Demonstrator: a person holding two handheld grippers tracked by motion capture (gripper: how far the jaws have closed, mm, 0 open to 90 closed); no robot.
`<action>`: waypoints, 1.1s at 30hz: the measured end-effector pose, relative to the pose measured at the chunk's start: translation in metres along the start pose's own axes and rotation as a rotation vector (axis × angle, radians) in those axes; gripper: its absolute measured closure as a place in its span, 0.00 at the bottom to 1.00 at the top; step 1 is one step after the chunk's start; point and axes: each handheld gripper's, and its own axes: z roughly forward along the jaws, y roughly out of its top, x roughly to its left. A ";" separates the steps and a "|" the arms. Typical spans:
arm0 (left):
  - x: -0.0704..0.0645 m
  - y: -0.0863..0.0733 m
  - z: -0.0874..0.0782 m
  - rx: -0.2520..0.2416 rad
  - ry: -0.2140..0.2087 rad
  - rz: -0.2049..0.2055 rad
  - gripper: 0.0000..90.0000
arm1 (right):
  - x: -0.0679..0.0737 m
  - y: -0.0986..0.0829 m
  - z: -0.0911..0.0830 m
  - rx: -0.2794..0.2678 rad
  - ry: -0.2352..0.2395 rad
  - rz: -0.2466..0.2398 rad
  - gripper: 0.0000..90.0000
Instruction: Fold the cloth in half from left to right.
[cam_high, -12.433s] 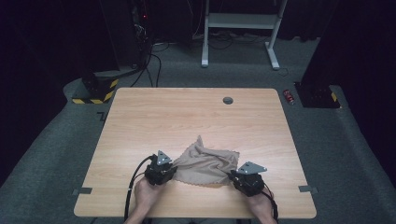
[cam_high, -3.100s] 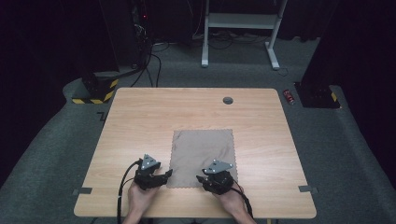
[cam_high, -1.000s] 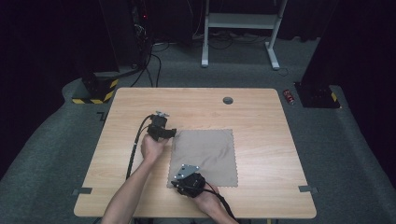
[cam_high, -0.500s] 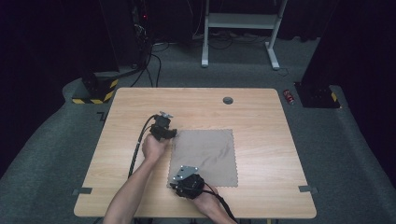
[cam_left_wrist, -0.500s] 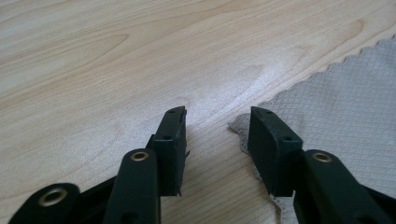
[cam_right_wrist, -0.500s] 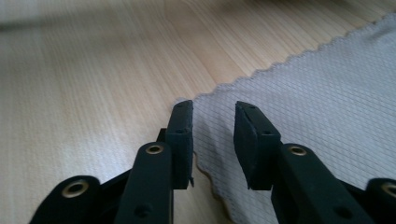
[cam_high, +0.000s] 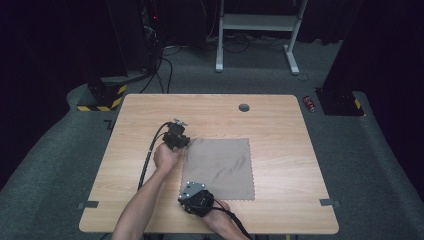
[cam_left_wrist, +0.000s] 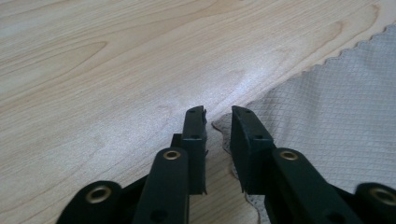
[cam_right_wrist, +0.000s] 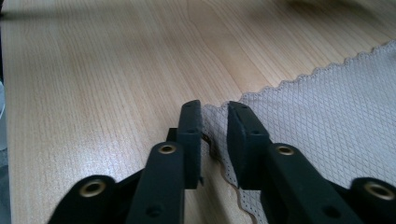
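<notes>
High view puts a grey cloth (cam_high: 218, 167) flat on the wooden table (cam_high: 280, 125), spread as a near-square a little toward the person's side of the table's grommet hole (cam_high: 244, 107). The fabric looks thin, light and limp, with a woven diamond grid and a pinked zigzag edge; it should drape and fold freely, slide easily over the smooth wood, and be in no danger of breaking. Corners are the sensible places to take it, since a pinch there lifts a whole side without bunching the middle.

The left gripper (cam_high: 176, 136) sits at the cloth's far left corner. In the left gripper view its jaws stand slightly apart, the corner (cam_left_wrist: 219, 127) lying in the gap between them, not yet pinched.

The right gripper (cam_high: 196, 196) is at the cloth's near left corner. In the right gripper view its jaws are likewise a little parted, straddling the scalloped edge (cam_right_wrist: 215, 135) with the fabric running under and between them.
</notes>
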 end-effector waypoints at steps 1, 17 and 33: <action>0.000 0.000 0.000 0.000 0.000 0.000 0.87 | 0.000 0.000 0.000 0.000 0.000 0.000 0.85; 0.010 0.000 -0.003 -0.010 -0.073 -0.071 1.00 | 0.003 0.002 -0.003 0.008 -0.044 -0.037 1.00; 0.013 0.008 -0.021 -0.066 -0.099 -0.070 1.00 | 0.000 0.004 -0.014 -0.039 -0.026 0.006 1.00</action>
